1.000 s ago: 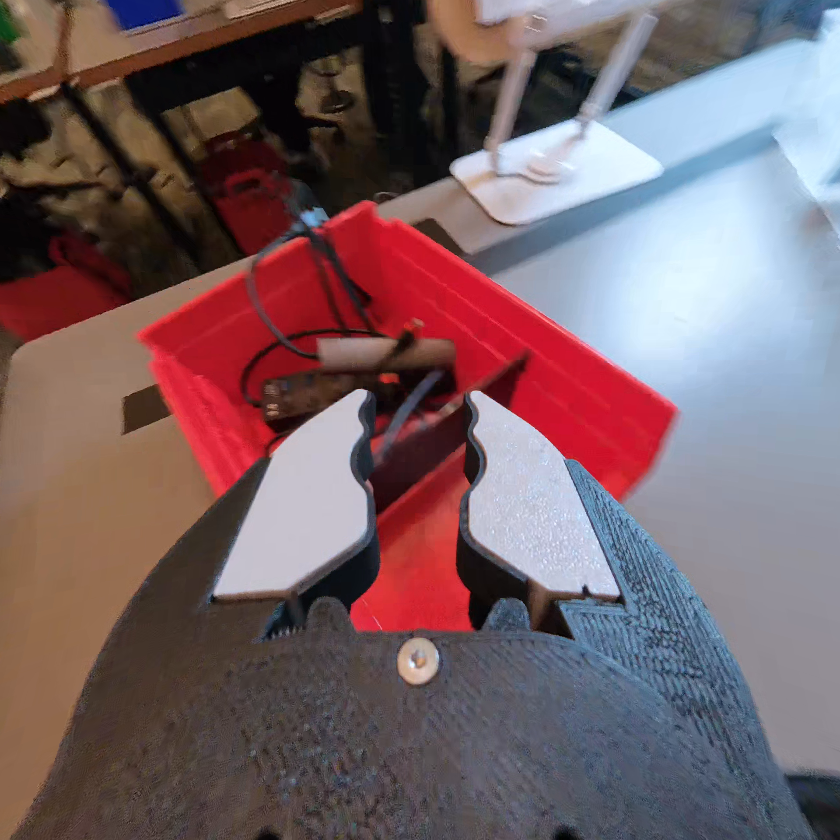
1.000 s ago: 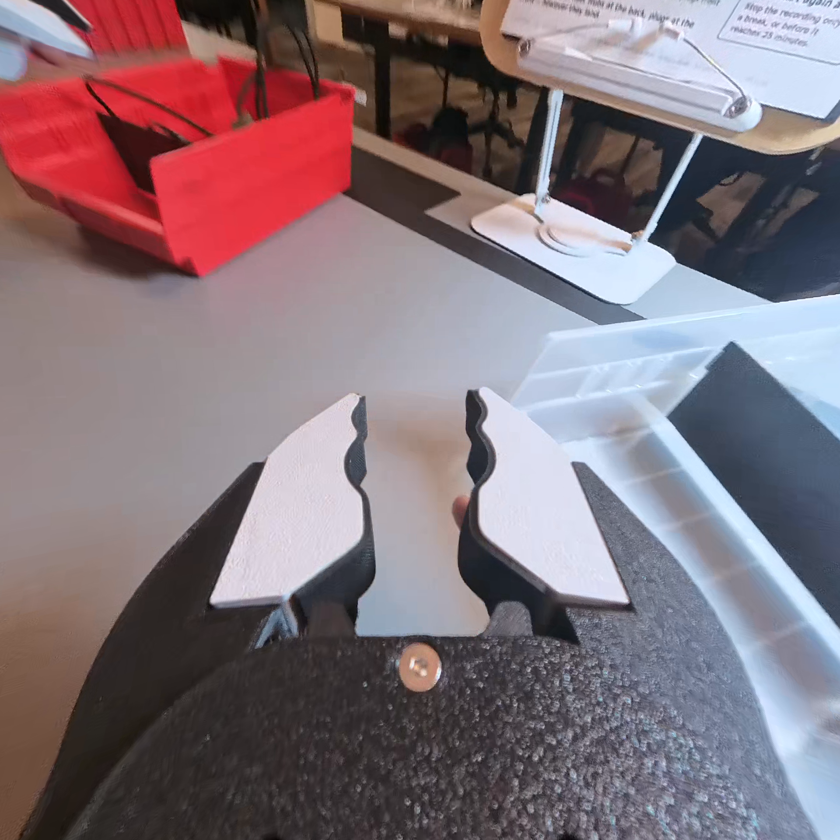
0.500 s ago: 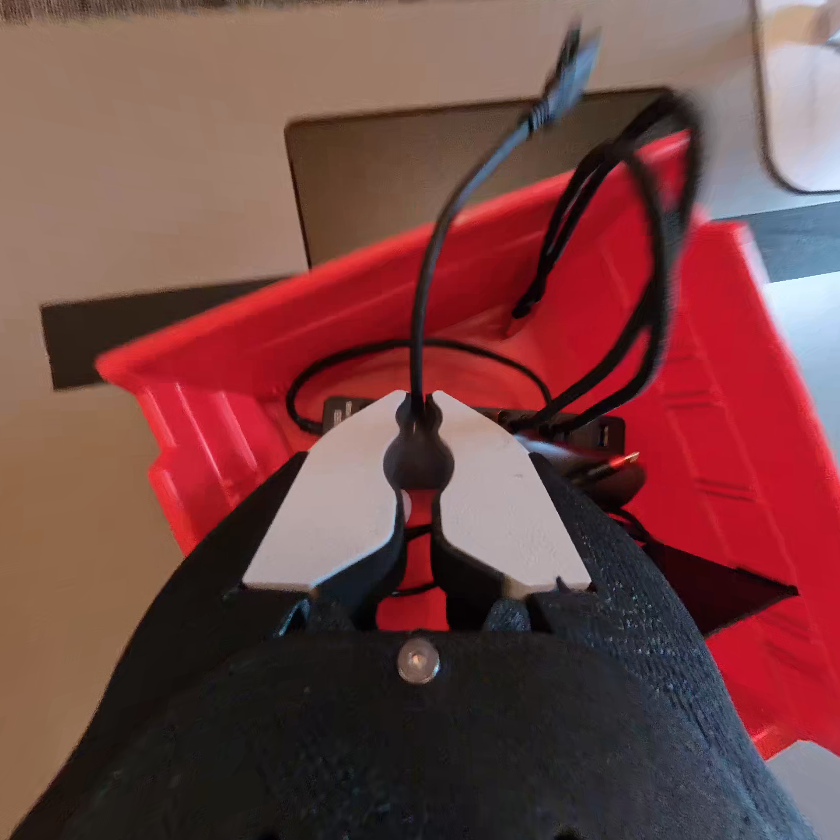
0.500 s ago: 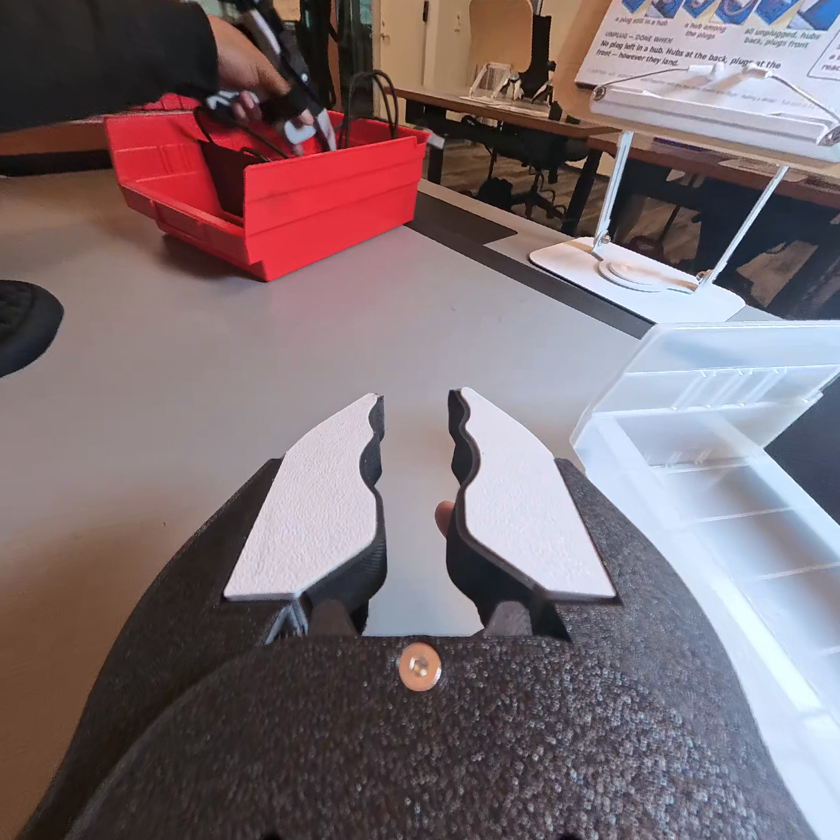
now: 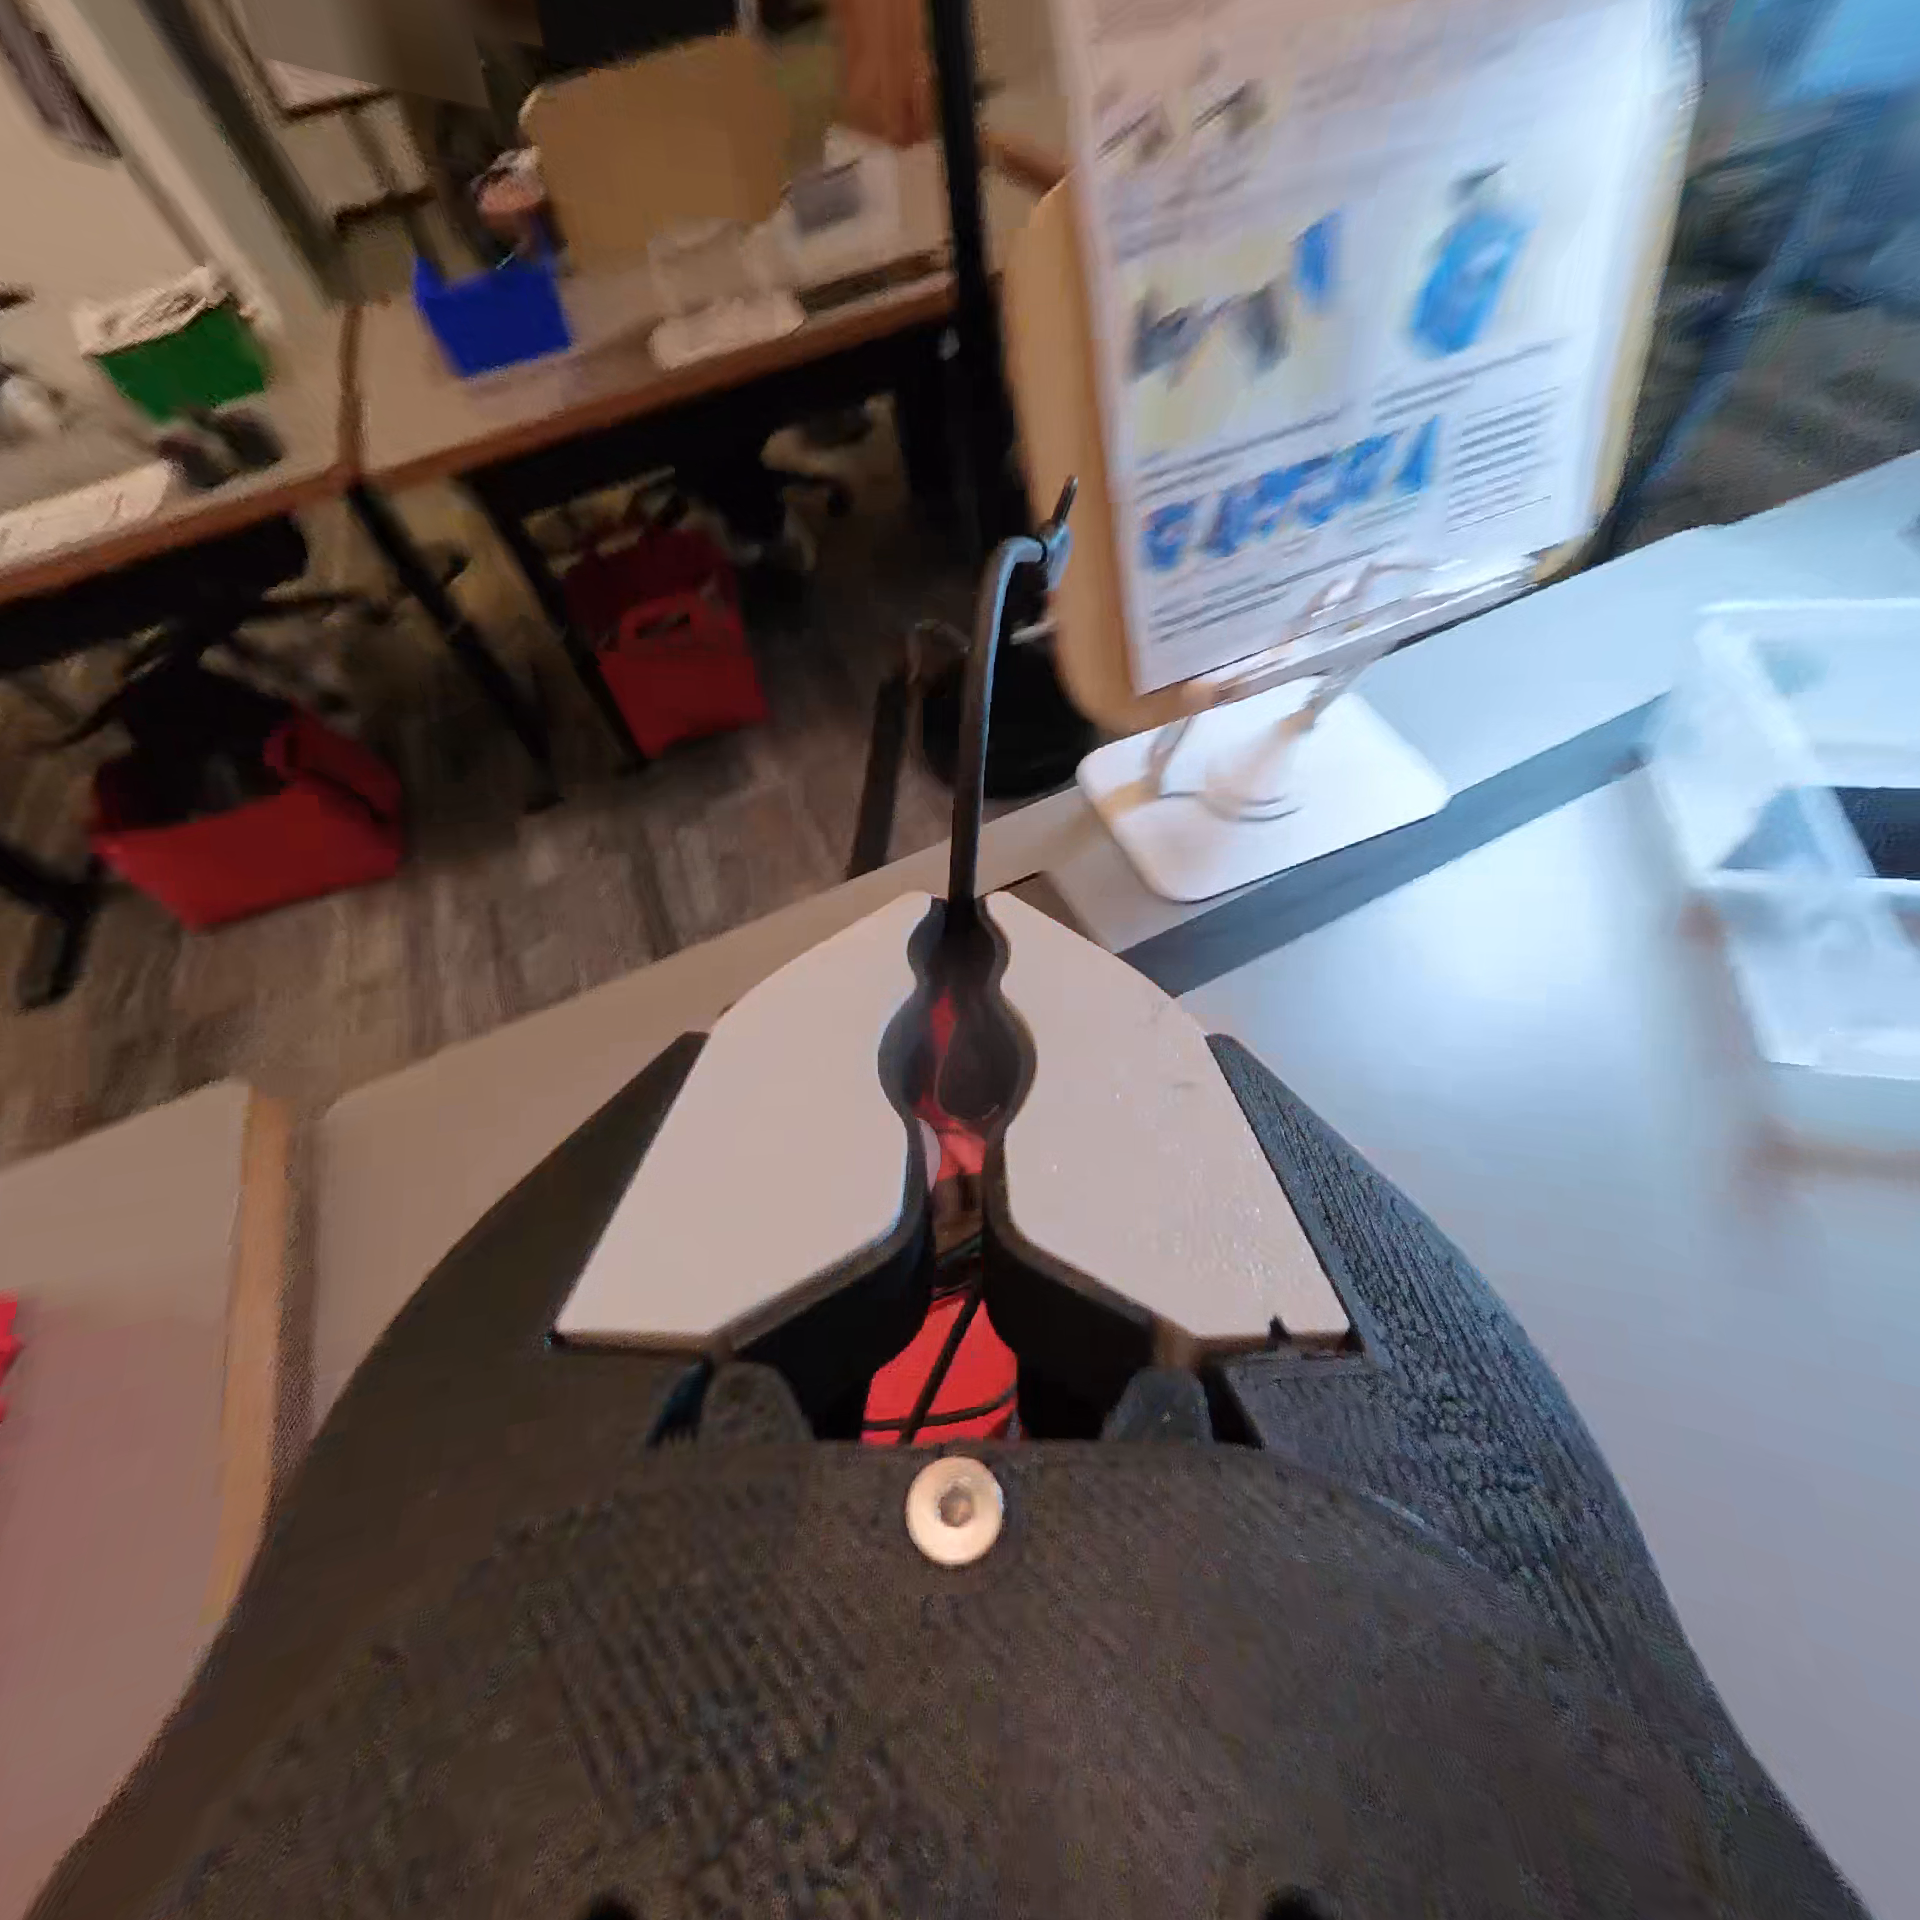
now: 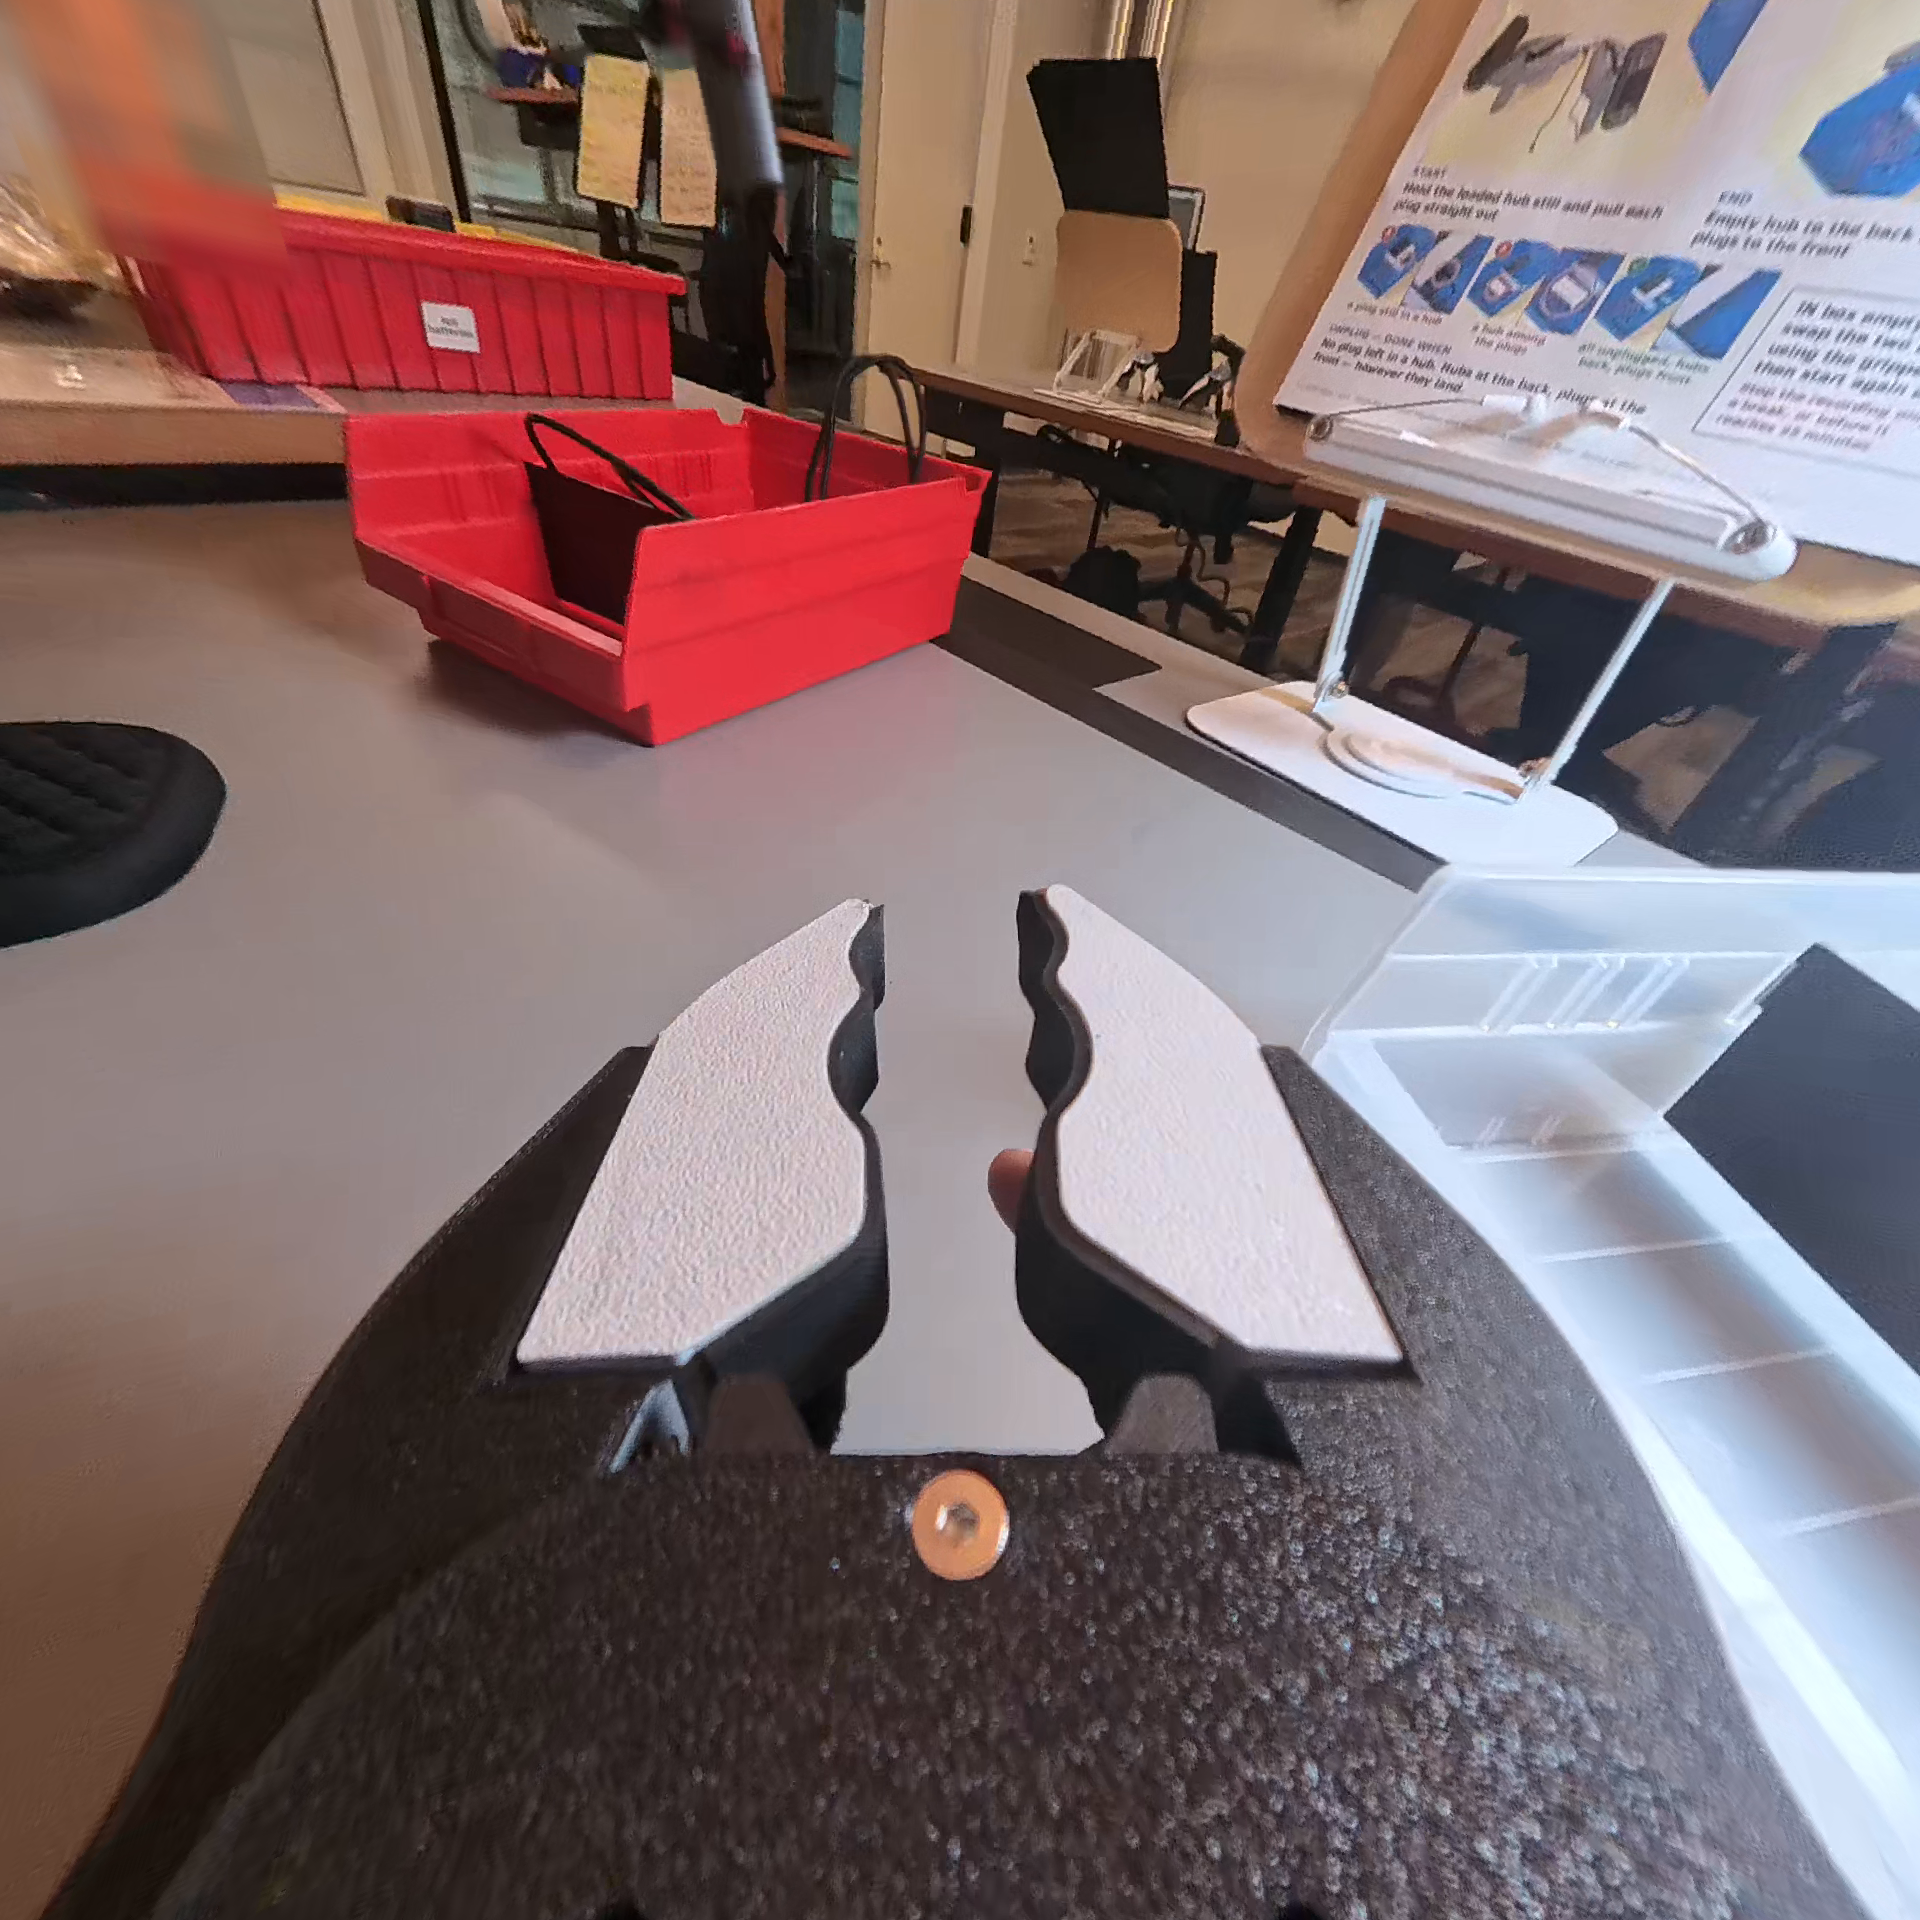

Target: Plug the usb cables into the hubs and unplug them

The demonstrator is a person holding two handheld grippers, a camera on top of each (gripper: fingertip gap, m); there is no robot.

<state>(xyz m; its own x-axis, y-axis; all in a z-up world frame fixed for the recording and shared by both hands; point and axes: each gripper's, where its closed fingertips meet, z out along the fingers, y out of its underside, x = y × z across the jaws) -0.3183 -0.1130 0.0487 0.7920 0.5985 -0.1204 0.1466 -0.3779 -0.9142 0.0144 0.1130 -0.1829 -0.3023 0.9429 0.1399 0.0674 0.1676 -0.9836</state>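
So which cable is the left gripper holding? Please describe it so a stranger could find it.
Find the left gripper, raised above the grey table. A thin black cable is pinched at its tip and rises past it, ending in a small plug. It alone is outside the red bin.

red bin (image 6: 790, 623), black cable (image 5: 971, 769), grey table (image 6: 520, 883)

You are working over a grey table (image 6: 499, 935). A red bin (image 6: 790, 613) is sitting on it at the far left. A white stand base (image 6: 1392, 769) is resting at the far right edge, beside a black strip (image 6: 1195, 748) running across the top. A clear plastic organiser (image 6: 1621, 1195) is lying near right, and a black textured pad (image 6: 83, 821) is lying at the left edge.
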